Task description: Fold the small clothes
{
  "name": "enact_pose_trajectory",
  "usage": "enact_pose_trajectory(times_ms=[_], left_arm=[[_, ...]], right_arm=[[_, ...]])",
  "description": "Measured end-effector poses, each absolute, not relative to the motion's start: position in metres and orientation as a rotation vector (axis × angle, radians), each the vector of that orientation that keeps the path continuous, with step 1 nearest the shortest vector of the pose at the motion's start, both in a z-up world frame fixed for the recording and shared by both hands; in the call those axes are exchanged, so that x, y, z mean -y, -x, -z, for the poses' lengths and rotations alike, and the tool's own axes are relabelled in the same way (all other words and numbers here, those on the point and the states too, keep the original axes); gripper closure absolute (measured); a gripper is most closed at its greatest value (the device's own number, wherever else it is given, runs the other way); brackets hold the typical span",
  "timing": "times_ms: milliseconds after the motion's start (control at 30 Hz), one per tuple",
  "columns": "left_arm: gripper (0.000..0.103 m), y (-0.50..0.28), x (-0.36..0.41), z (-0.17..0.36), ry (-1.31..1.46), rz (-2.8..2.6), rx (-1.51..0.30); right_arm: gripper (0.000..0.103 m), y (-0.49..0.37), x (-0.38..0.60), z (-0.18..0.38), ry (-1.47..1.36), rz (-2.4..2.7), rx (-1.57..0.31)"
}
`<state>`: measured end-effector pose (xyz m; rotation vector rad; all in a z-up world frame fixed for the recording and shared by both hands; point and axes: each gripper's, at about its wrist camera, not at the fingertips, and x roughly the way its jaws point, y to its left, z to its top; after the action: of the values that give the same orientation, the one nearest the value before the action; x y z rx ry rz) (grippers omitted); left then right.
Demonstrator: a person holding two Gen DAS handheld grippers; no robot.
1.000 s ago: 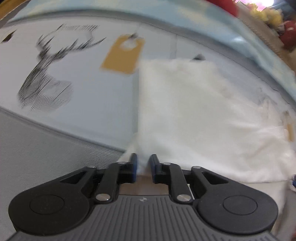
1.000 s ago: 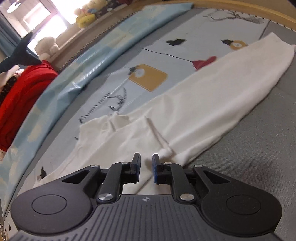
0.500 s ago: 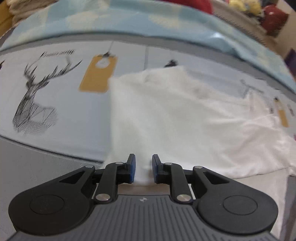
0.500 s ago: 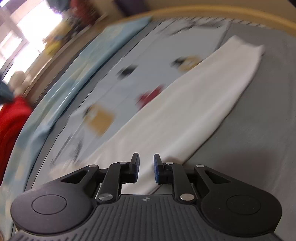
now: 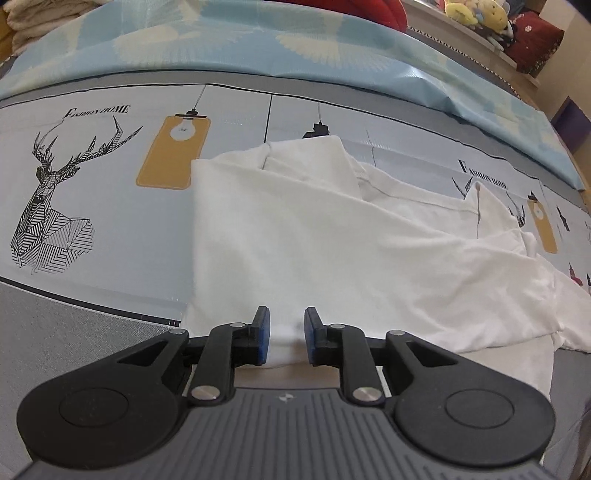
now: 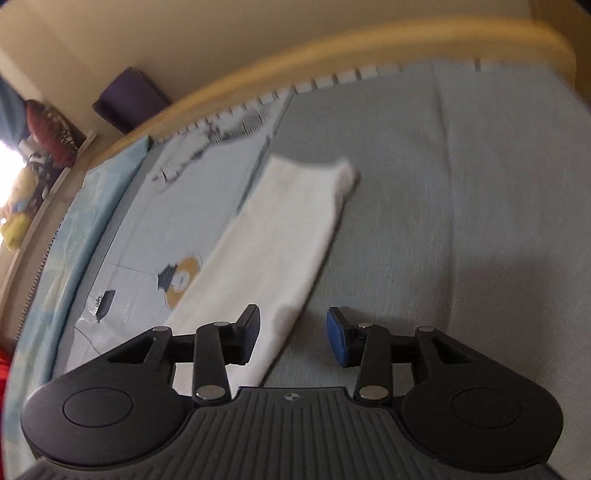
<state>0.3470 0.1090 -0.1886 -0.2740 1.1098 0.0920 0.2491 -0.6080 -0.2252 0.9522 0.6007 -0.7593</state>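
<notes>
A white garment (image 5: 332, 251) lies spread on the bed, partly folded lengthwise, with its near edge under my left gripper (image 5: 286, 339). The left jaws stand a little apart over that near edge, holding nothing. In the right wrist view the garment shows as a long white strip (image 6: 280, 236) running away from me. My right gripper (image 6: 293, 338) is wide open above the strip's near right edge, with the left finger over the cloth and the right finger over the grey sheet. Nothing is gripped.
The bed has a grey sheet (image 6: 461, 192) and a printed mat with a deer (image 5: 55, 199) and yellow lamp tags (image 5: 171, 151). A light blue blanket (image 5: 295, 48) lies behind. Stuffed toys (image 5: 476, 14) and red cushions sit on the far ledge.
The right gripper has opened wide and swung toward the garment's far end. The left gripper has opened slightly and pulled back a little from the cloth.
</notes>
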Motion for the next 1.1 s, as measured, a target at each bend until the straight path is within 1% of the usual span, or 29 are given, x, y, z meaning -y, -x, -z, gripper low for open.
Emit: enact_pose_trajectory(times_ms=[67,167,200,233,267,300,367,433,500,600,667,733,800,833,900,933,1033,1100], left_arm=[[0.080,-0.347,-0.110,0.188,0.276,-0.092,-1.109],[0.080,-0.347,-0.108,0.188,0.278,-0.082,-1.106],[0.080,-0.347,-0.108,0.187,0.279,-0.077,-1.103],[0.080,-0.347,-0.109,0.186,0.278,-0.071,-1.100],[0.080,-0.346,-0.109,0.185,0.276,-0.067,-1.096],[0.080,-0.345,-0.110,0.184,0.275,-0.065,-1.092],[0.080,-0.342,-0.115,0.182,0.281,-0.077,-1.084],[0.080,-0.341,-0.121,0.180,0.289,-0.089,-1.082],[0.080,-0.339,-0.129,0.179,0.299,-0.106,-1.077],[0.080,-0.335,-0.142,0.175,0.320,-0.131,-1.070],[0.080,-0.333,-0.150,0.171,0.332,-0.140,-1.063],[0.080,-0.331,-0.158,0.166,0.354,-0.140,-1.052],[0.080,-0.329,-0.166,0.160,0.383,-0.143,-1.035],[0.080,-0.328,-0.170,0.159,0.397,-0.147,-1.031],[0.080,-0.328,-0.177,0.156,0.423,-0.146,-1.027],[0.080,-0.327,-0.179,0.155,0.434,-0.141,-1.026],[0.080,-0.327,-0.184,0.155,0.459,-0.136,-1.025],[0.080,-0.327,-0.185,0.155,0.478,-0.132,-1.027]], right_arm=[[0.061,-0.255,0.603,0.222,-0.909,0.759,-0.606],[0.061,-0.259,0.604,0.221,-0.925,0.729,-0.572],[0.063,-0.261,0.605,0.224,-0.925,0.733,-0.572],[0.075,-0.264,0.605,0.228,-0.916,0.739,-0.572],[0.095,-0.267,0.605,0.230,-0.905,0.742,-0.577],[0.100,-0.268,0.603,0.232,-0.895,0.753,-0.579],[0.100,-0.267,0.596,0.226,-0.884,0.796,-0.550],[0.101,-0.274,0.578,0.209,-0.801,0.831,-0.515],[0.101,-0.293,0.539,0.179,-0.566,0.838,-0.492],[0.101,-0.320,0.432,0.132,-0.214,0.617,-0.388],[0.101,-0.323,0.347,0.114,-0.102,0.334,-0.338],[0.101,-0.314,0.263,0.109,-0.015,0.033,-0.330],[0.101,-0.296,0.190,0.116,0.068,-0.232,-0.358],[0.100,-0.286,0.158,0.124,0.073,-0.370,-0.409],[0.099,-0.273,0.111,0.145,0.105,-0.593,-0.563],[0.097,-0.267,0.092,0.157,0.158,-0.682,-0.644],[0.096,-0.249,0.070,0.175,0.281,-0.731,-0.719],[0.096,-0.250,0.075,0.167,0.248,-0.685,-0.764]])
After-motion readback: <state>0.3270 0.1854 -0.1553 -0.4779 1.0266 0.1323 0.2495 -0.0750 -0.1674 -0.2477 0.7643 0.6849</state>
